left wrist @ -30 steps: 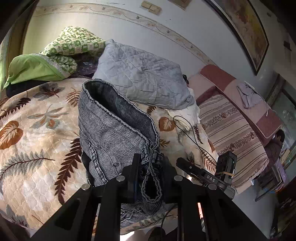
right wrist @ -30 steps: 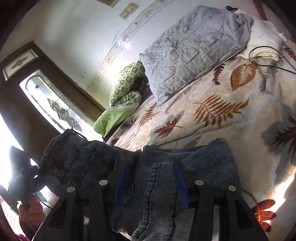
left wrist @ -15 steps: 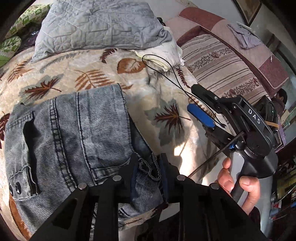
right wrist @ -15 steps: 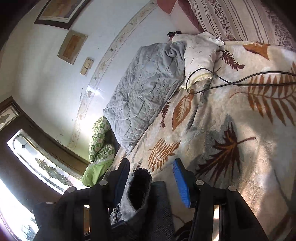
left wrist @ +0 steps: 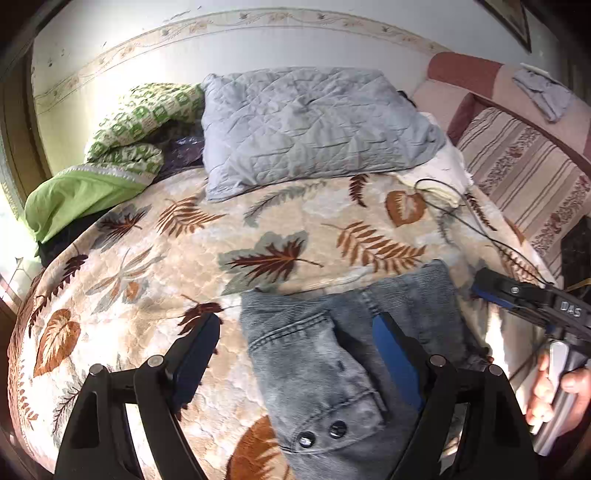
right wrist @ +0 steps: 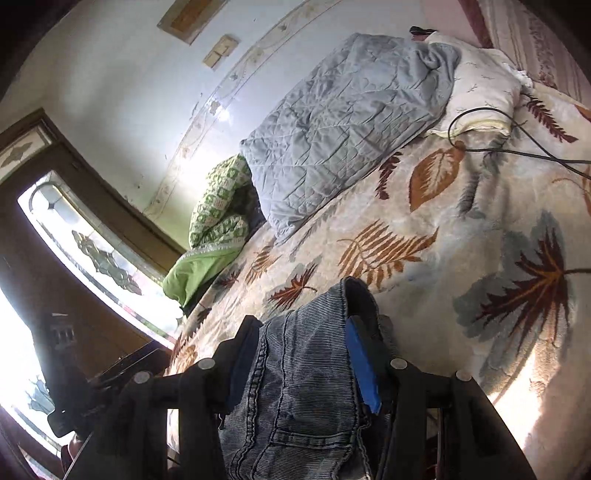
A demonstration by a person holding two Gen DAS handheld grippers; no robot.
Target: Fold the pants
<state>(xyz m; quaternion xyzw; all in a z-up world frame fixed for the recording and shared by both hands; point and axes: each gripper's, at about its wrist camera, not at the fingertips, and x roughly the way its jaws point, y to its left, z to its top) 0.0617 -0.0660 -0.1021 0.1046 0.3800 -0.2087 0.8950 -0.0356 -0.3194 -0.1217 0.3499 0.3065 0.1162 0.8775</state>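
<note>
Opening, my left gripper straddles folded jeans untouched; right gripper, at three o'clock, clamps them.

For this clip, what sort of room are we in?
Most likely a bedroom: a bed under a leaf-print blanket, a grey quilted pillow against the wall, and folded jeans lying on top.

A bed under a cream quilted bedspread with brown leaf print fills the room. At twelve o'clock a grey quilted pillow leans on the pale wall with its floral border strip. At two o'clock stands a striped pink sofa. A sunlit stained-glass window glows at nine o'clock in the right wrist view.
</note>
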